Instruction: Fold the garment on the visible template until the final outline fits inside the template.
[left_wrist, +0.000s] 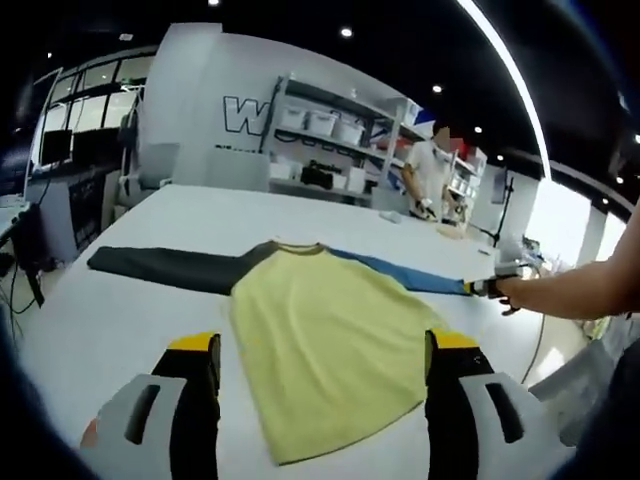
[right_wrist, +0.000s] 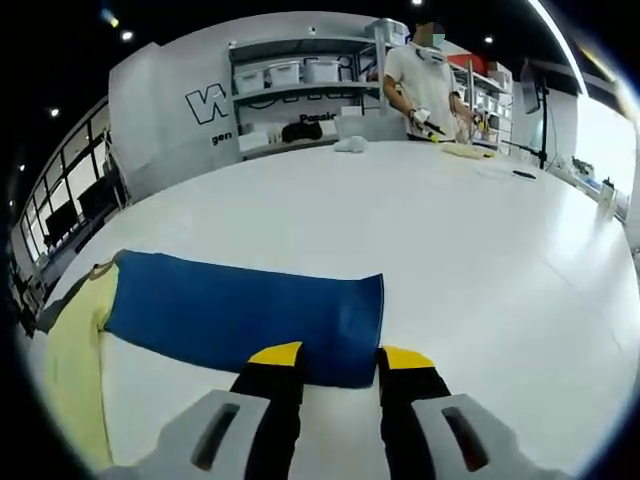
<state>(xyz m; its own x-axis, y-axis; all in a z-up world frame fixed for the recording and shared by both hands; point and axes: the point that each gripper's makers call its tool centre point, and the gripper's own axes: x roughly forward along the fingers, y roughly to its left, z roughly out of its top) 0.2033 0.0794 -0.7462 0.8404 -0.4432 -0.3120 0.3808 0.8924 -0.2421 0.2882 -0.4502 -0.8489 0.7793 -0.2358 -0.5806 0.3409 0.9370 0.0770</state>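
A long-sleeved shirt lies flat on the white table (left_wrist: 120, 320). Its body is yellow (left_wrist: 325, 345), one sleeve dark grey (left_wrist: 165, 265), the other blue (left_wrist: 400, 272). My left gripper (left_wrist: 323, 345) stands open just above the yellow body, its jaws wide apart on either side of it. My right gripper (right_wrist: 340, 358) is open at the cuff end of the blue sleeve (right_wrist: 250, 310), and the sleeve's near edge lies between the yellow fingertips (right_wrist: 275, 355). In the left gripper view, the right gripper (left_wrist: 490, 287) appears at that cuff, held by a person's arm (left_wrist: 575, 290).
A person (right_wrist: 425, 75) stands at the table's far side by shelves (right_wrist: 300, 75) holding white bins. A white cloth (right_wrist: 352, 145) and small items lie at the far edge. Monitors (left_wrist: 55, 150) stand off to the left. Bare table stretches beyond the blue sleeve (right_wrist: 480, 260).
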